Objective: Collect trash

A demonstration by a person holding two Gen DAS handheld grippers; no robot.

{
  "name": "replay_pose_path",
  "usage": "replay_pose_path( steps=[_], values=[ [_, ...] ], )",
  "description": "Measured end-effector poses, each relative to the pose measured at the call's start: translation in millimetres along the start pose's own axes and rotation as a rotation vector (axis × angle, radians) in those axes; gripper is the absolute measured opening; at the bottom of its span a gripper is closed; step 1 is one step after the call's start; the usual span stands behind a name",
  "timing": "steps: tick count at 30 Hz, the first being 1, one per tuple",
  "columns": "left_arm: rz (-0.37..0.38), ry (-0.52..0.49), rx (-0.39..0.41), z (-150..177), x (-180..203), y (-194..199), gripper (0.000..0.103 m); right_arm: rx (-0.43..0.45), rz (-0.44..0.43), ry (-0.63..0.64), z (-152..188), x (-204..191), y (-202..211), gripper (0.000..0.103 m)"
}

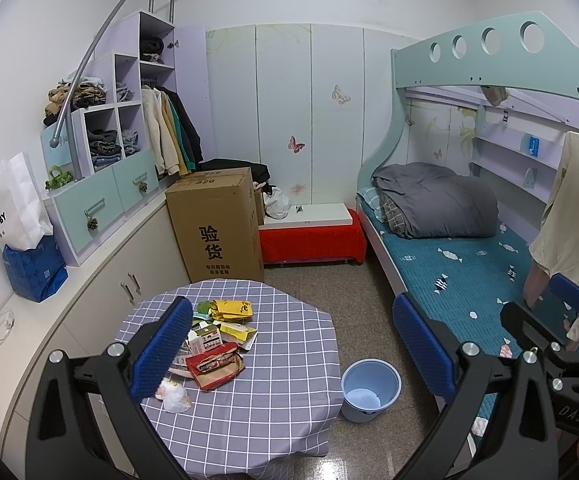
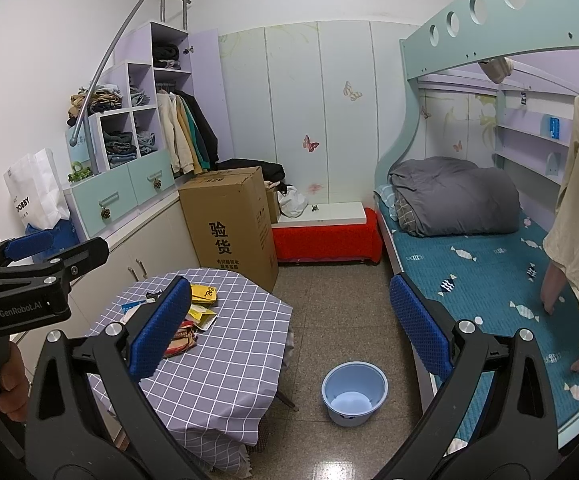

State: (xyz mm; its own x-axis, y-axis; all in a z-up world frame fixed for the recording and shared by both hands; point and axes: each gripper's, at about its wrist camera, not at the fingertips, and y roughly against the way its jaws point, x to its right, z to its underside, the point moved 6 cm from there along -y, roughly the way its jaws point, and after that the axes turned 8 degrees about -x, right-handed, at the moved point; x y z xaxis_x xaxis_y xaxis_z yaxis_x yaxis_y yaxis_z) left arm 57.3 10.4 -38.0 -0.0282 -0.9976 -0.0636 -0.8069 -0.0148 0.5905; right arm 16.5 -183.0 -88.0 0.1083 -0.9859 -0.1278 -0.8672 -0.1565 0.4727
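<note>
Several pieces of trash (image 1: pixel 217 344) lie heaped near the left edge of the checked worktop (image 1: pixel 273 380). A red wrapper (image 1: pixel 214 365) has its long axis running from the near-left toward the far-right; a yellow packet (image 1: pixel 233 309) sits behind it, and a crumpled white wad (image 1: pixel 175 395) lies nearest. The left claw (image 1: pixel 289 344) and right claw (image 2: pixel 285 328) both gape wide and empty above. Left pad (image 1: pixel 161 354) hides part of the heap. A blue bin (image 1: pixel 370 390) stands upright on the floor beside the worktop's right edge.
</note>
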Motion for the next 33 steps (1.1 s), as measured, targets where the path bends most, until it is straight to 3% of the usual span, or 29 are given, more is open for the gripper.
replay_pose_path(
  steps=[33],
  values=[
    [-0.019,0.009,-0.068,-4,20,-25,0.099,-0.063,-0.036,-0.004,-8,25,-28,0.097]
  ],
)
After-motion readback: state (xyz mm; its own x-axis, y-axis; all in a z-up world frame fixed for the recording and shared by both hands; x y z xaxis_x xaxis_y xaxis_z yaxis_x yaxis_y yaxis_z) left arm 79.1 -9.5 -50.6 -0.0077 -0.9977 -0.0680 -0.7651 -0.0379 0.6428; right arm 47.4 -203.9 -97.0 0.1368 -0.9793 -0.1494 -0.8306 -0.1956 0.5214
